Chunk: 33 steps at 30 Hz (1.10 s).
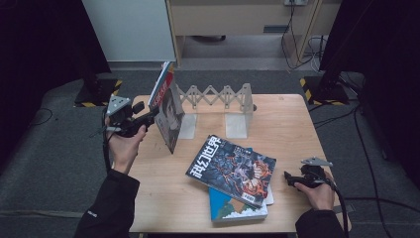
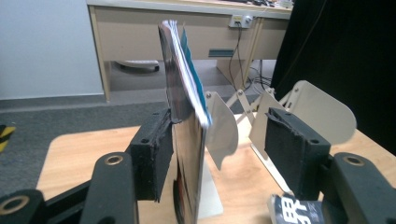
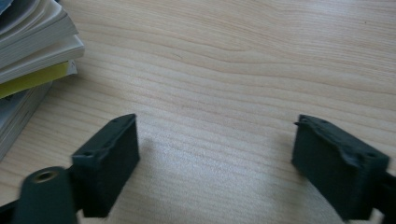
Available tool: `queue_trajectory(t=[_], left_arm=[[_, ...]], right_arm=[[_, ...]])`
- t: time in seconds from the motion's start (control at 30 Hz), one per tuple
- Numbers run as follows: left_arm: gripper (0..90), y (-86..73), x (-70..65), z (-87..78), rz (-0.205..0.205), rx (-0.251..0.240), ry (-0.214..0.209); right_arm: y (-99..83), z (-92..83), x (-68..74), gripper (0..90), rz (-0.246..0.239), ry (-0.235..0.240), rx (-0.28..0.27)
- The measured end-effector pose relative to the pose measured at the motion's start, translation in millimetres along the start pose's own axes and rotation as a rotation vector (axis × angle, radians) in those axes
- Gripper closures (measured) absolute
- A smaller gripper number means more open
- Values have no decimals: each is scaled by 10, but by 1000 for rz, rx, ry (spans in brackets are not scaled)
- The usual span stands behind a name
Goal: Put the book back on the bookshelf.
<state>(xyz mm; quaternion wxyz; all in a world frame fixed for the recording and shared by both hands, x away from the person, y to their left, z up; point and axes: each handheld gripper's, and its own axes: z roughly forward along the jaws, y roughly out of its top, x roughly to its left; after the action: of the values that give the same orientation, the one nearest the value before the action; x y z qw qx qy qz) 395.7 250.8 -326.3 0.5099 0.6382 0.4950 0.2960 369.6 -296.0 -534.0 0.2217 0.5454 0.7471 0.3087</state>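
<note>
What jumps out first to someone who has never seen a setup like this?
The upright magazines at the table's back left, leaning against a white accordion book rack, with the left hand-held gripper beside them, jaws open. Next, the dark illustrated magazine lying atop a stack of books near the front, while the right hand-held gripper rests open at the right edge.

Dim room, dark edges; soft overhead light; close views slightly blurred.

Grey carpet floor [image 1: 59,163], black curtains [image 1: 44,39], wooden desk [image 1: 237,17] behind.
</note>
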Motion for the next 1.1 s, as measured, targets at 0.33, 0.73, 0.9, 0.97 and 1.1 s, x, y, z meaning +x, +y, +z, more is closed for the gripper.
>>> queue_trajectory(t=[0.33, 0.73, 0.9, 0.97, 1.1], left_arm=[[357, -358, 22, -148, 7, 25, -35], [362, -839, 10, -148, 1, 83, -102], [361, -1022, -66, -52, 13, 138, -139], [361, -1067, -109, -18, 26, 149, -144], [362, -1166, -188, 46, 21, 174, -176]], right_arm=[[61, -103, 23, 214, 18, -9, -28], [125, -237, 85, 218, 41, -13, -79], [160, -298, 138, 246, 40, 4, -112], [175, -325, 166, 252, 43, 12, -124], [197, -365, 212, 263, 36, 27, -141]])
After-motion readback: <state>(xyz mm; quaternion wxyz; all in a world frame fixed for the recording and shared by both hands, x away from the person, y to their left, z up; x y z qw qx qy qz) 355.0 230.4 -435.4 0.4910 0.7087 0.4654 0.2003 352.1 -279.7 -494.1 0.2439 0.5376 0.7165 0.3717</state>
